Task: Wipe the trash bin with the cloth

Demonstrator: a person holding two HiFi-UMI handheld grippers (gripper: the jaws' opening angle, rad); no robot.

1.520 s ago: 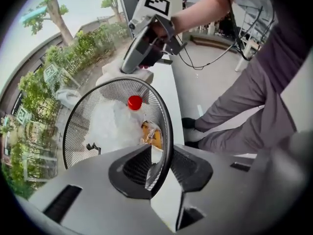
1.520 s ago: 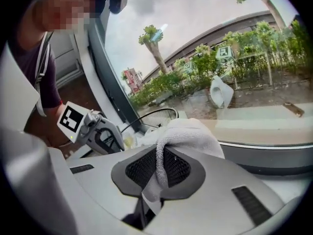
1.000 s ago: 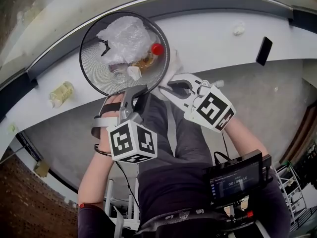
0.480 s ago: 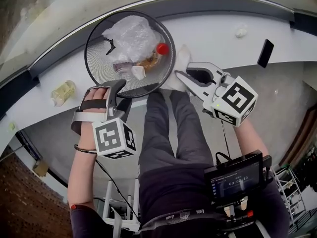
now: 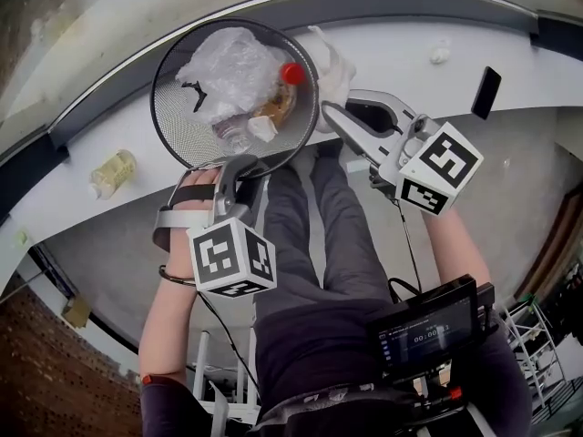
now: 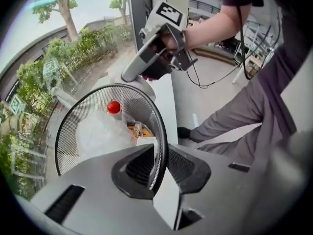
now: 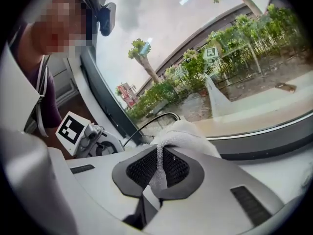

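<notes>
The black wire-mesh trash bin [image 5: 182,130] stands on the white ledge, holding a clear plastic bag, a red-capped bottle [image 5: 291,73] and scraps. My left gripper [image 5: 242,166] is at the bin's near rim. Its jaws are closing, with the rim [image 6: 163,146] between the pads and a thin gap still showing on one side. My right gripper [image 5: 330,110] is shut on the white cloth [image 5: 336,66], which lies against the outside of the bin's right wall. In the right gripper view the cloth [image 7: 188,133] bunches over the pads, with the bin's rim [image 7: 157,118] just behind it.
A black phone [image 5: 485,92] lies on the ledge at the right, and a small white lump [image 5: 440,55] lies further back. A yellowish jar [image 5: 113,173] lies on the ledge at the left. The person's legs and a chest-mounted monitor [image 5: 435,330] fill the lower middle.
The right gripper has carried the cloth up along the bin's right side. The left gripper let go of the near rim, shifted slightly right, and is closing round it again.
</notes>
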